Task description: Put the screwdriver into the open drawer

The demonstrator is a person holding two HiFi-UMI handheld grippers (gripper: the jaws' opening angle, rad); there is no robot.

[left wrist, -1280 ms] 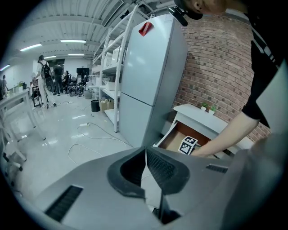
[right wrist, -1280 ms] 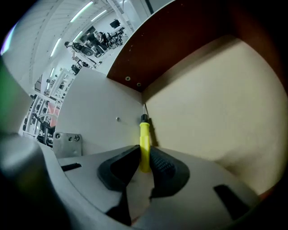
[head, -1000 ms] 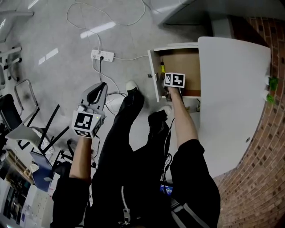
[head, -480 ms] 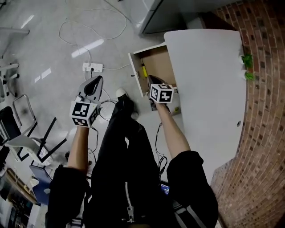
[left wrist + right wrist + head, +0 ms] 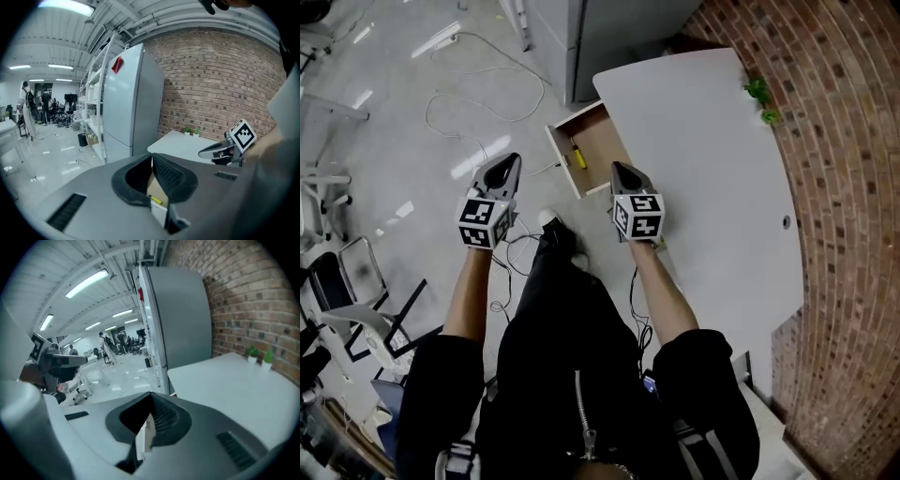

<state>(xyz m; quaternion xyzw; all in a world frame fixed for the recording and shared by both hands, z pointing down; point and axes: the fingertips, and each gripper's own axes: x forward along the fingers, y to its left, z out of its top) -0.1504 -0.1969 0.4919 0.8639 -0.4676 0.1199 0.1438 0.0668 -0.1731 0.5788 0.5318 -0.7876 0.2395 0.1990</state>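
Note:
The yellow-handled screwdriver (image 5: 577, 155) lies inside the open wooden drawer (image 5: 602, 139), which sticks out from the white table (image 5: 712, 187). My right gripper (image 5: 619, 170) hovers above the table's edge, just right of the drawer, shut and empty. My left gripper (image 5: 508, 161) hangs over the floor left of the drawer, also shut with nothing in it. In the left gripper view the left gripper (image 5: 151, 157) has its jaws closed, and the screwdriver (image 5: 156, 200) shows below them, with the right gripper (image 5: 220, 151) off to the right. In the right gripper view the right gripper (image 5: 151, 394) is closed above the table (image 5: 234, 380).
A tall grey cabinet (image 5: 600, 28) stands behind the drawer. White cables (image 5: 478, 103) trail over the floor and chairs (image 5: 347, 281) stand at the left. Small green plants (image 5: 757, 91) sit on the table by the brick wall (image 5: 844, 187). The person's legs are below.
My right gripper has come up out of the drawer, where the screwdriver stays, and now floats beside it. The left gripper has also risen. The head view has tilted farther from the drawer.

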